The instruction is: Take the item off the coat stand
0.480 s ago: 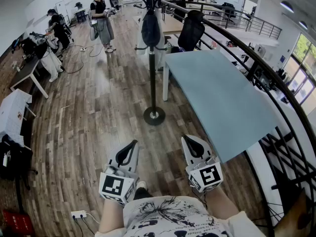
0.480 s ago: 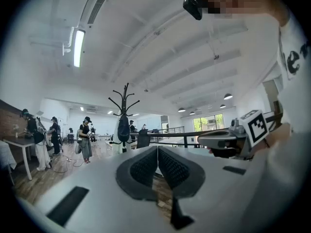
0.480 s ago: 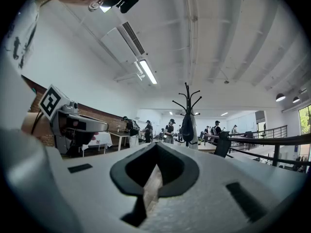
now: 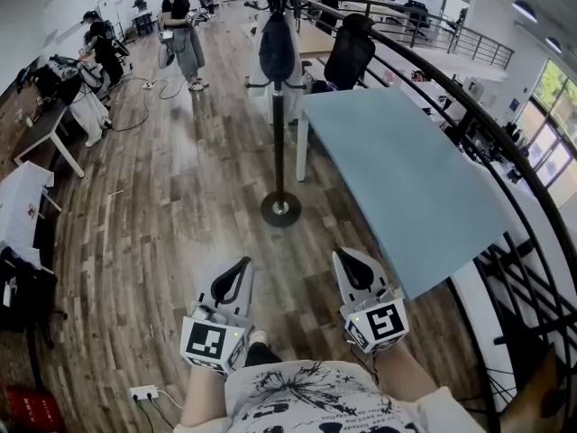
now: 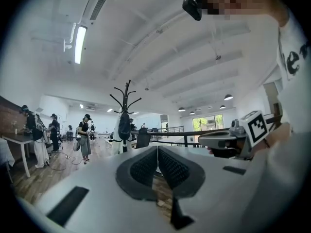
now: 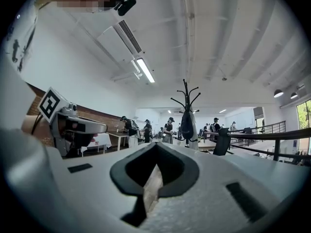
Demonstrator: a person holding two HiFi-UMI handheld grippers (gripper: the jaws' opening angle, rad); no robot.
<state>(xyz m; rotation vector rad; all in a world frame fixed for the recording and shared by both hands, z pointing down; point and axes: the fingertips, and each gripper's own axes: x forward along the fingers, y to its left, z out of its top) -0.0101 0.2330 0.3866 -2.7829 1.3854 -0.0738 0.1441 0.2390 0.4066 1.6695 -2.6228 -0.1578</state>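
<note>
A black coat stand rises from a round base on the wooden floor ahead of me. A dark bag hangs high on its pole, with a pale garment just below it. In the left gripper view the stand and the bag show far off; in the right gripper view the bag is equally distant. My left gripper and right gripper are held side by side near my body, well short of the stand. Both are shut and empty, with the pads meeting.
A blue-grey table stands to the right of the stand, a black railing curves behind it, and a dark office chair sits at its far end. People and desks are at the far left. A power strip lies by my feet.
The head view has shifted slightly, so the stand's base sits a little higher in the picture. Both grippers stay where they were, still shut.
</note>
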